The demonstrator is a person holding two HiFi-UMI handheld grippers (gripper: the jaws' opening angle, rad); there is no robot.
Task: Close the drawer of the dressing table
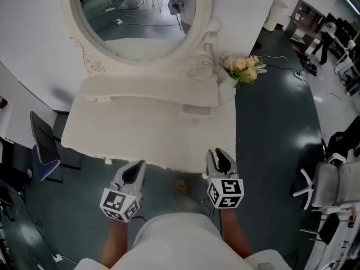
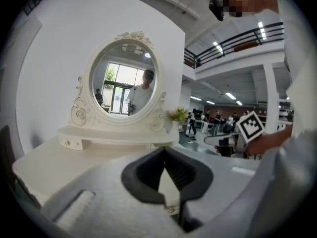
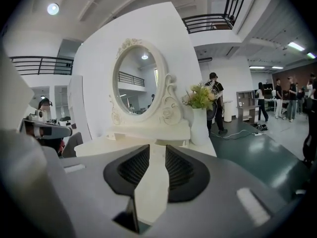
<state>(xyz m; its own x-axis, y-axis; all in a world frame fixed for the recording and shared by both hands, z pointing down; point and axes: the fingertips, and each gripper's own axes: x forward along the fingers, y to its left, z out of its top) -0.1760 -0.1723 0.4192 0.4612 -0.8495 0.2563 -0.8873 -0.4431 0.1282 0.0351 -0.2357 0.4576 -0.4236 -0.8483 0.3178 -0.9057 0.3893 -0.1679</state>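
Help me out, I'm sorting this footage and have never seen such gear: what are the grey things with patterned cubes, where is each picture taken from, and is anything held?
No robot: a person holds a two-fingered gripper in each hand. The head view looks down from a camera on their head at a white dressing table with an oval mirror; the patterned cubes are parts of the grippers. The other two views come from cameras riding on each gripper, looking along its fingers. On the table I see only a vase of flowers, right of the mirror. The left gripper has its fingers meeting at the tips; the right gripper has them slightly apart. Neither holds anything.
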